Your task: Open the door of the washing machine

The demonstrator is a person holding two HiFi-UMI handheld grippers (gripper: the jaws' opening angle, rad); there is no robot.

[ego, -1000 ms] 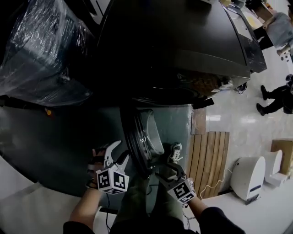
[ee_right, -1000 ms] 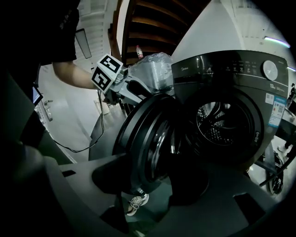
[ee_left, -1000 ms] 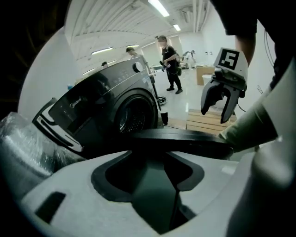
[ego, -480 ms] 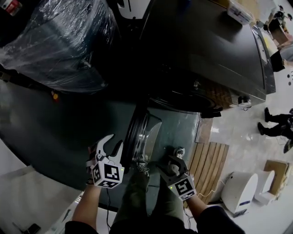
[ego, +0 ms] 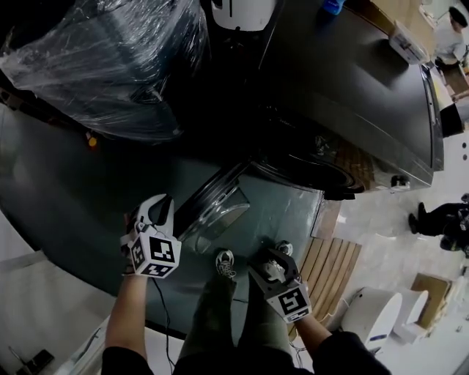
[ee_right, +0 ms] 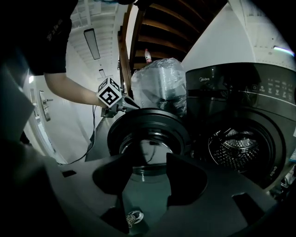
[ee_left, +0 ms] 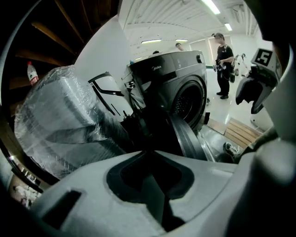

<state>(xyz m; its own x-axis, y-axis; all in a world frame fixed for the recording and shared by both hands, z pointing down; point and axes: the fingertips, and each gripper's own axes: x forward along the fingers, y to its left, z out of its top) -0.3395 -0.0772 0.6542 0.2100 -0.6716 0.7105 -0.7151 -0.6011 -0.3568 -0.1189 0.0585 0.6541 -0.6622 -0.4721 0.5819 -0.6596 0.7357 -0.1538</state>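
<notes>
Plainly, the washing machine (ee_right: pixel 231 99) front reads "Midea".

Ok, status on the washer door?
Left gripper shut, beside door. Right gripper open, empty. Door wide open, drum exposed. Nothing blocking.

The head view is dim in the middle, where the dark washing machine (ego: pixel 344 95) takes almost no light. The pale floor (ego: pixel 381 220) at the right shines with reflections. Plastic wrap (ego: pixel 110 66) gives white glints. Ceiling lights (ee_left: pixel 210 5) glare in the left gripper view. Both gripper views bend and darken at the edges.
</notes>
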